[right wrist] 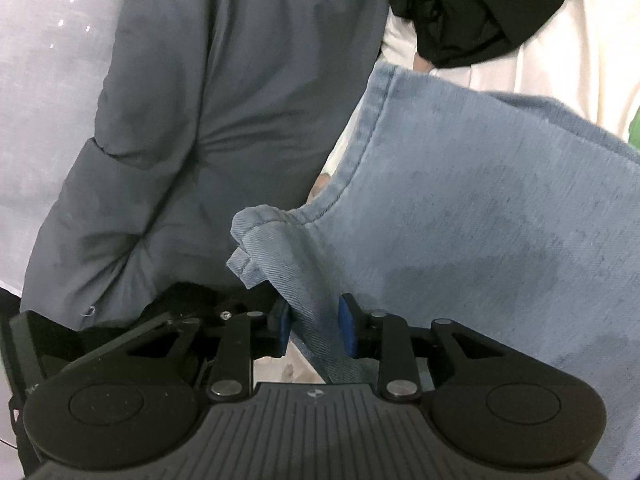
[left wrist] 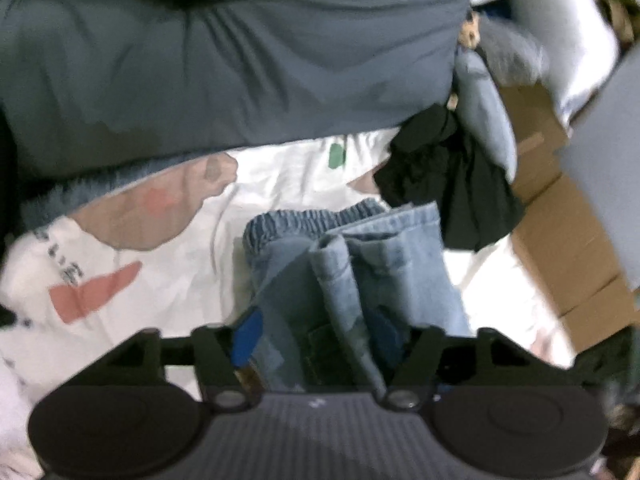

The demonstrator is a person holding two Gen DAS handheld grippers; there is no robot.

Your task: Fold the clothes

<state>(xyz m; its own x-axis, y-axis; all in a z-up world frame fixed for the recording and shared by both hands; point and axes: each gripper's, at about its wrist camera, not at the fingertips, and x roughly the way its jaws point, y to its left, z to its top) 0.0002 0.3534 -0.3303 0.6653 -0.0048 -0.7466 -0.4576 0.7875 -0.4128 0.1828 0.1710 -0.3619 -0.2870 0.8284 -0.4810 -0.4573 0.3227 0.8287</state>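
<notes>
Light blue jeans [left wrist: 372,248], folded into a narrow bundle with the elastic waistband at the far end, lie on a white printed sheet [left wrist: 140,248]. My left gripper [left wrist: 316,336] stands wide, open, with the near end of the bundle between its blue pads [left wrist: 248,338]. In the right wrist view the jeans [right wrist: 480,220] spread as a broad denim panel to the right. My right gripper [right wrist: 315,328] is shut on a hemmed fold of the denim, and a crumpled corner sticks up above the pads.
A thick grey-blue quilt [left wrist: 224,60] lies beyond the jeans and fills the left of the right wrist view [right wrist: 200,120]. A black garment [left wrist: 452,184] [right wrist: 472,12] sits at the far right of the jeans. Cardboard boxes [left wrist: 568,248] stand to the right.
</notes>
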